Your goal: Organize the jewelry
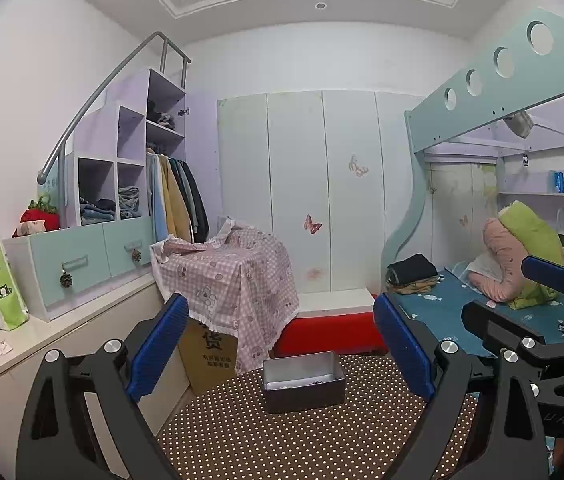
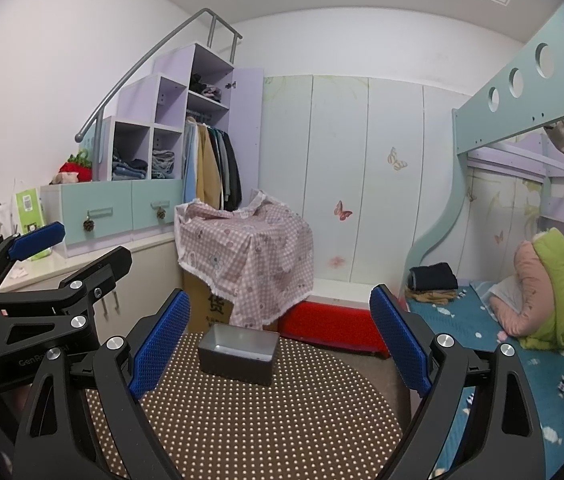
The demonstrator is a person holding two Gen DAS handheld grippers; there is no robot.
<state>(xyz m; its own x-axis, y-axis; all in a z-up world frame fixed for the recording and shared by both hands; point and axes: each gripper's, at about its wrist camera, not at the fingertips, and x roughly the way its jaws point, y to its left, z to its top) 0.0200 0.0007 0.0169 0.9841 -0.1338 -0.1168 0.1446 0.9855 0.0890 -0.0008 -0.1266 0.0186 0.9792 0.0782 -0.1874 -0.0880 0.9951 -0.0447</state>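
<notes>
- Bedroom walls and a pale wardrobe with butterfly stickers fill the background; its doors are closed.
- To the right stands a bunk bed in light blue with round holes in its rail; the lower mattress has a blue sheet, with a pink and green bedding roll and some folded dark clothes lying on it.
- To the left rises a lilac stair-shaped shelf unit with folded jeans in its cubbies, hanging coats beside it, and two mint drawers below.
- A pink checked cloth drapes over a cardboard box in the middle of the room, with a red low bench just beside it.
- Nearest the cameras lies the counter, a round top covered in a brown mat with white dots.
- The left gripper has its jaws spread wide, blue pads well apart, holding nothing and touching nothing.
- The right gripper likewise has its jaws wide apart and holds nothing; in the left wrist view it shows at the right edge, beside the left one.
- A grey metal tin sits open on the far part of the counter, apart from both grippers and framed between each pair of jaws.
- Inside the tin, small pale beads, seemingly jewelry, lie on its floor; they are too small to tell more.
</notes>
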